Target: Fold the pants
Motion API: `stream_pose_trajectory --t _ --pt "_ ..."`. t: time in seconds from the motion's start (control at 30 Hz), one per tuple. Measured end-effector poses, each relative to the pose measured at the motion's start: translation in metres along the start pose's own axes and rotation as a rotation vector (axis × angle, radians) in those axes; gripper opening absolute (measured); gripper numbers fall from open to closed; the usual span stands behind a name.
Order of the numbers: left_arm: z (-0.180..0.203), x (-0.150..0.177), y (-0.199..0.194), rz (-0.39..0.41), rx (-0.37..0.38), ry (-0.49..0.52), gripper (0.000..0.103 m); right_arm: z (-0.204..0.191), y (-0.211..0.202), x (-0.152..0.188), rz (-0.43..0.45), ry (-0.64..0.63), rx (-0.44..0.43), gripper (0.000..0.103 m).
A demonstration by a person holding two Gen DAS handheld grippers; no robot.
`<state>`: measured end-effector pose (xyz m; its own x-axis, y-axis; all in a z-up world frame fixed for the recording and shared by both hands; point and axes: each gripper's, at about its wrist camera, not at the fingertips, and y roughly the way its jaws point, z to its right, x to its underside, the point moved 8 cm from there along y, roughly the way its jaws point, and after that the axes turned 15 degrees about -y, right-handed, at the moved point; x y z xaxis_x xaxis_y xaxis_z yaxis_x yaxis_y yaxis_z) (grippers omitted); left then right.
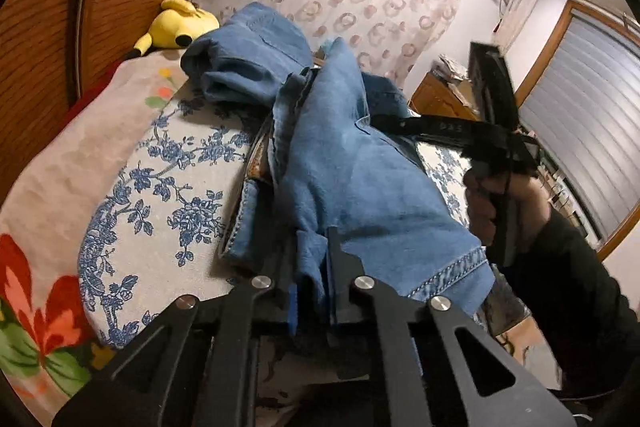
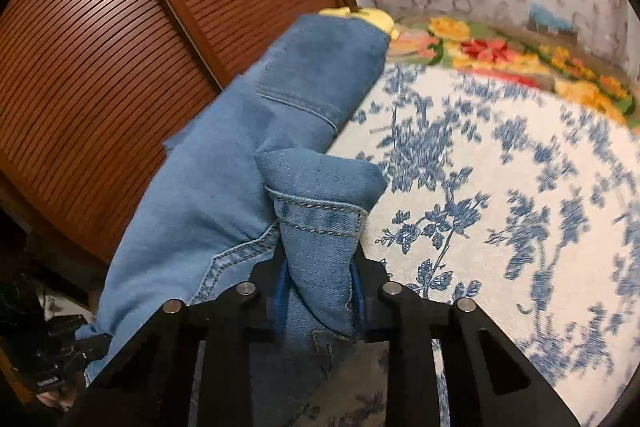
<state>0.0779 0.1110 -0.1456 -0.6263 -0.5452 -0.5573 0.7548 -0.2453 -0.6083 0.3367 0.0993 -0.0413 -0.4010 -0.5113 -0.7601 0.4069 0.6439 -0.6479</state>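
The left gripper [image 1: 312, 267] enters from 6 o'clock, its jaws nearly together and pinching a thin fold of the jeans [image 1: 360, 163]. The right gripper [image 2: 318, 287] also enters from 6 o'clock — its jaws clamp a thicker bunched hem. At 3 o'clock in the left view, a dark-sleeved hand [image 1: 500, 203] grips the right tool's handle.

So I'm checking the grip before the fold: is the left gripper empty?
No, the left gripper is shut on a fold of the blue jeans, pinched between its fingers.
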Motion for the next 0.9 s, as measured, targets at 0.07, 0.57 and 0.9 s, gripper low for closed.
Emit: stream_pose_trajectory --t 0.07,0.57,0.9 --pt "0.002 0.0 -0.005 0.015 0.008 0.002 0.009 -0.006 -0.015 -0.004 0.03 -0.037 0.034 0.023" --pt "0.016 -0.023 -0.065 0.151 0.094 0.018 0.007 -0.056 -0.108 -0.059 0.177 -0.247 0.064 0.021" --pt "0.004 -0.061 -0.126 0.309 0.101 -0.003 0.007 -0.109 -0.134 -0.121 0.254 -0.379 -0.005 0.021"
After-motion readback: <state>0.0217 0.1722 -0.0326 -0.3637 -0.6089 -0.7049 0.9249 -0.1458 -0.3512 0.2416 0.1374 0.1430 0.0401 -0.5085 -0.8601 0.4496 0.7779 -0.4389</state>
